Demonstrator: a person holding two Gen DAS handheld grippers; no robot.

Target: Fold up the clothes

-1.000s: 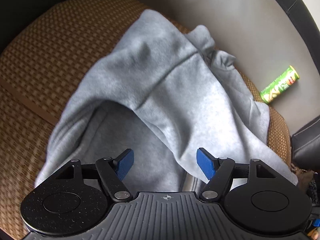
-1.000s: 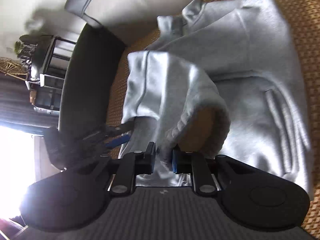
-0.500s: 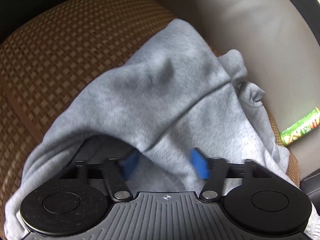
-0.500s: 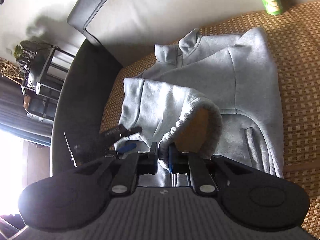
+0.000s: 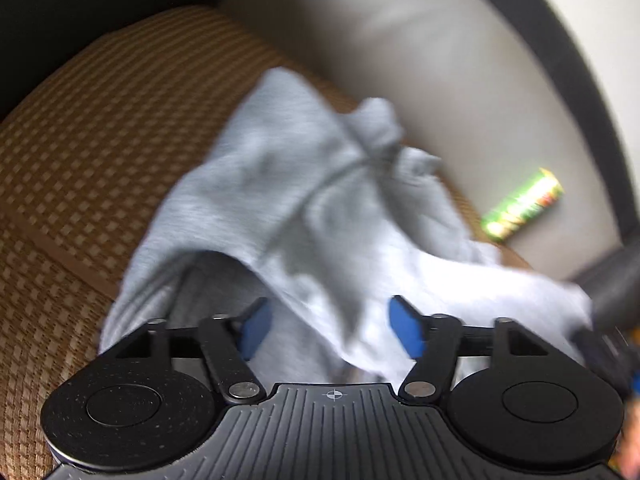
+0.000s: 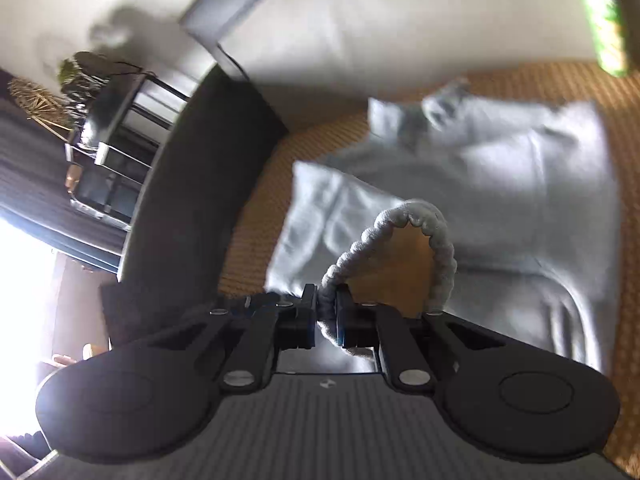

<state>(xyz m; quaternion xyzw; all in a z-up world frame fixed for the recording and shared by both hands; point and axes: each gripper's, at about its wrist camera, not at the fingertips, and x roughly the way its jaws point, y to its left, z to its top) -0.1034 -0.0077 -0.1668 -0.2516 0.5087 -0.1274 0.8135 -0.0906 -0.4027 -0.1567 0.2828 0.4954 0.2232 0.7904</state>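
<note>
Right gripper (image 6: 326, 316): jaws clamped on ribbed cuff (image 6: 436, 240) of grey sweatshirt (image 6: 520, 184). Left gripper (image 5: 328, 328): jaws wide apart, gripping nothing, cloth directly ahead. Sweatshirt spread on woven mat (image 5: 100, 128). Beyond, green can (image 5: 524, 204) against sofa back (image 5: 440, 60); label blurred, unreadable.

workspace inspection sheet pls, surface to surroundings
surface: woven brown seat mat on a sofa
job's things: grey sweatshirt part folded, ribbed hem lifted in an arch
clutter: green can against the backrest
grippers: left gripper open over the sweatshirt; right gripper shut on the hem
cables: nothing seen
surroundings: dark armrest, shelf with plant, bright window
</note>
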